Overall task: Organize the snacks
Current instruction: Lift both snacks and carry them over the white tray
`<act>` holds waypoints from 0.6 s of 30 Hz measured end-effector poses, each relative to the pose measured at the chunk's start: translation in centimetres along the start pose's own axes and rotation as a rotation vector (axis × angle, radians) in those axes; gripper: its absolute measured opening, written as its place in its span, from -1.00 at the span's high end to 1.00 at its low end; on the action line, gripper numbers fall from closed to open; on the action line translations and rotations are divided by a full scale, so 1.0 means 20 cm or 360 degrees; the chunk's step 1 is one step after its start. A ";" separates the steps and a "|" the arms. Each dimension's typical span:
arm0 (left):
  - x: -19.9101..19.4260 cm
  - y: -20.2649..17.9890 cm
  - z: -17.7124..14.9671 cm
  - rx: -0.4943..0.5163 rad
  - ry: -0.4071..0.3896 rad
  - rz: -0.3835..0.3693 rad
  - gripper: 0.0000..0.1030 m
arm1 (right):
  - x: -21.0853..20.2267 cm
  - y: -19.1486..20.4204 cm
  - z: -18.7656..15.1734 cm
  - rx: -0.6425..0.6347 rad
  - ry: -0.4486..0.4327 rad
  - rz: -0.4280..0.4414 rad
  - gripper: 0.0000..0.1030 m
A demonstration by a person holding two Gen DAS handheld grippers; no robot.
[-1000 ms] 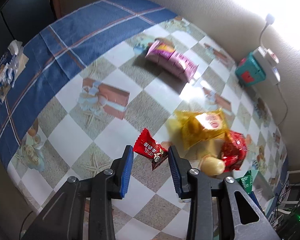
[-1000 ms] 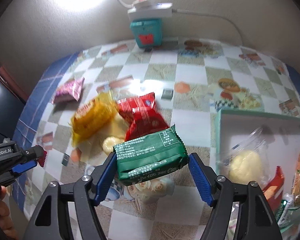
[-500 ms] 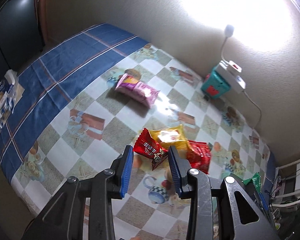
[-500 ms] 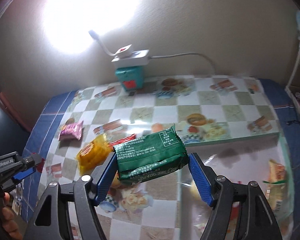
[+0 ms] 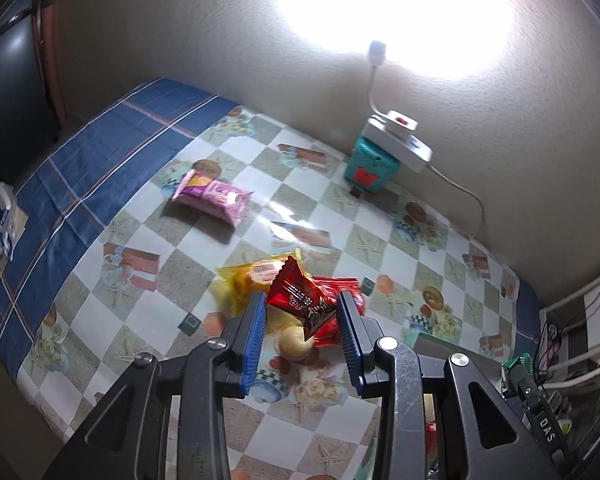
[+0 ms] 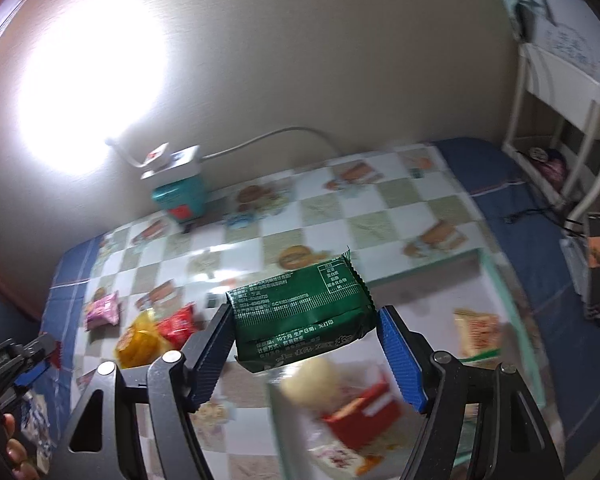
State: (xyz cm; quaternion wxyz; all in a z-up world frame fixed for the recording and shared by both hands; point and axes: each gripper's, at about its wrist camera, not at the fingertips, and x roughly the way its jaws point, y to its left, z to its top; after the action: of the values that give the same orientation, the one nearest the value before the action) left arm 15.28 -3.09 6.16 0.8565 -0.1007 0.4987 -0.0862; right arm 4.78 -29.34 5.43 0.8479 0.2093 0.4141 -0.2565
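- Your left gripper [image 5: 302, 320] holds the small red candy packet [image 5: 300, 302] at its narrowest setting. The pads seem to catch only the wrapper's edges, so a quick swing could let it twist out and drop back onto the pile below.
- Your right gripper [image 6: 304, 344] stands about half open, clamped across the ends of the green snack pack [image 6: 300, 316], held above the table. The film is slick and the pack looks soft — squeeze harder and you may crush what is inside; ease off and it could slide out.
- Both hands are loaded, and your left gripper shows at the right view's left edge, so watch that the two do not cross over the tray.
- The pale green-rimmed tray [image 6: 496, 280] lies under your right gripper. It already holds a yellowish bun in clear wrap [image 6: 312, 376], a red packet [image 6: 360, 416] and an orange-printed pack [image 6: 478, 332] — blurred, so I cannot name them further.
- Left on the checked tablecloth [image 5: 140, 320]: a yellow packet [image 5: 248, 280], a red one beside it, and a pink packet [image 5: 214, 196] well apart.
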 end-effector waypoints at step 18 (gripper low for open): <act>0.07 -0.73 -0.30 0.0508 0.0063 -0.0135 0.27 | -0.01 -0.34 0.05 0.0163 0.0005 -0.0147 -0.45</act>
State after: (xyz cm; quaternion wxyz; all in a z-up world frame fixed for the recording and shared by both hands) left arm 10.14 -18.10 5.83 0.8472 0.0173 0.4909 -0.2023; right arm 1.22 -35.11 5.12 0.8227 0.2334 0.4109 -0.3159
